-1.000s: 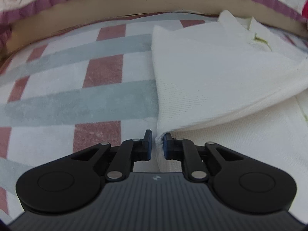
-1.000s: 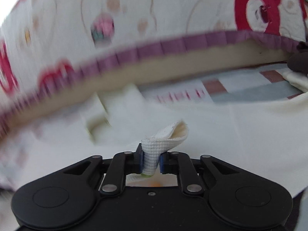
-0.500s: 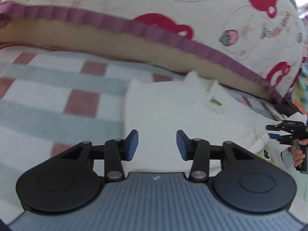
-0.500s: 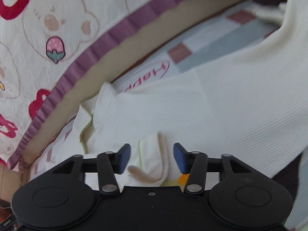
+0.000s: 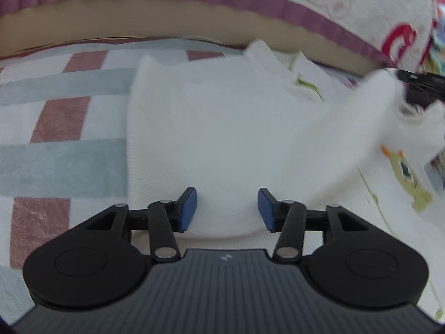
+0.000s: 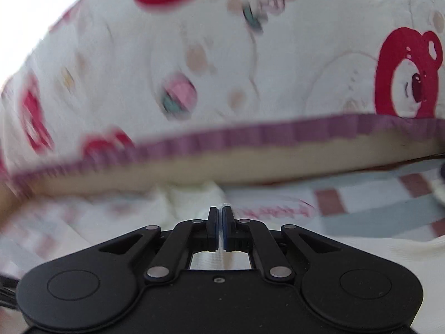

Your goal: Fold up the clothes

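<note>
Lying flat on a checked blanket (image 5: 64, 117) of grey-blue, dusty pink and white blocks: one white knit garment (image 5: 222, 139), partly folded, its left edge straight against the checks, collar (image 5: 281, 64) toward the far side with a thin green trim at the neckline

Left gripper (image 5: 227, 208): blue-padded fingers (image 5: 187, 204) spread wide, nothing between them, poised over the near hem of the garment

Right gripper (image 6: 220, 225): fingers pressed together on a thin sliver of pale fabric; in the left wrist view its black tip (image 5: 417, 82) shows at the far right with a blurred white flap of the garment (image 5: 370, 117) raised beside it, but the contact itself is too smeared to confirm

Print on the garment, right side: a small cartoon figure (image 5: 408, 175) in olive-yellow with orange tufts and one dark eye; no lettering readable on it

Behind the blanket: a quilted cover (image 6: 250, 55), cream, printed with red bears and pastel motifs, edged with a purple ruffled band (image 6: 278, 133) over a tan strip (image 5: 139, 19); it stands as a wall along the far side

Writing: pink script on the pale patch (image 6: 275, 210) just ahead of the right gripper, too blurred to read

Obstruction: none over the folded panel; the raised flap hides part of the garment's right half
</note>
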The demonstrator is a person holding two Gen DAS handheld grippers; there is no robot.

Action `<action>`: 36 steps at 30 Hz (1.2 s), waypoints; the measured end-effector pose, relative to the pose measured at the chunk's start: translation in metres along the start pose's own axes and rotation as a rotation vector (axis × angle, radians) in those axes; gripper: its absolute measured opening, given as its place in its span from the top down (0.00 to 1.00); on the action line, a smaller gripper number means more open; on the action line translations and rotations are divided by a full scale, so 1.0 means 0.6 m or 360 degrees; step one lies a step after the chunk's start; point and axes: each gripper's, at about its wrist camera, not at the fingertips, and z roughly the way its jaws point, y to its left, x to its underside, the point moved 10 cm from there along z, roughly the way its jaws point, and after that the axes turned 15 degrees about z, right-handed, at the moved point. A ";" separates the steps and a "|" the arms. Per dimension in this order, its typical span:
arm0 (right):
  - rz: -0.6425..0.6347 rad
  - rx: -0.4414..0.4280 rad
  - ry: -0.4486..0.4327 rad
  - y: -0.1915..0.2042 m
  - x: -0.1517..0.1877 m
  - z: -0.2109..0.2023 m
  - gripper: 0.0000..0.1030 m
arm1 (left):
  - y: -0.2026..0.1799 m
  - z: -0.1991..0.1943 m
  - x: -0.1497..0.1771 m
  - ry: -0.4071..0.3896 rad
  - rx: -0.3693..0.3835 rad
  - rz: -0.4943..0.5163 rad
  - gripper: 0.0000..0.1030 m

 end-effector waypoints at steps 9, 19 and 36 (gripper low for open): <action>0.0455 0.0129 0.0199 -0.074 0.091 0.015 0.47 | -0.002 -0.021 -0.018 -0.0110 0.0043 -0.0057 0.47; 0.0253 -0.0002 0.0182 -0.023 0.096 0.031 0.97 | 0.145 0.053 -0.143 -0.0204 -0.0385 0.0070 0.35; 0.0201 0.0184 0.0418 -0.120 0.114 -0.026 0.87 | 0.218 0.088 -0.124 -0.0151 -0.0458 -0.0155 0.81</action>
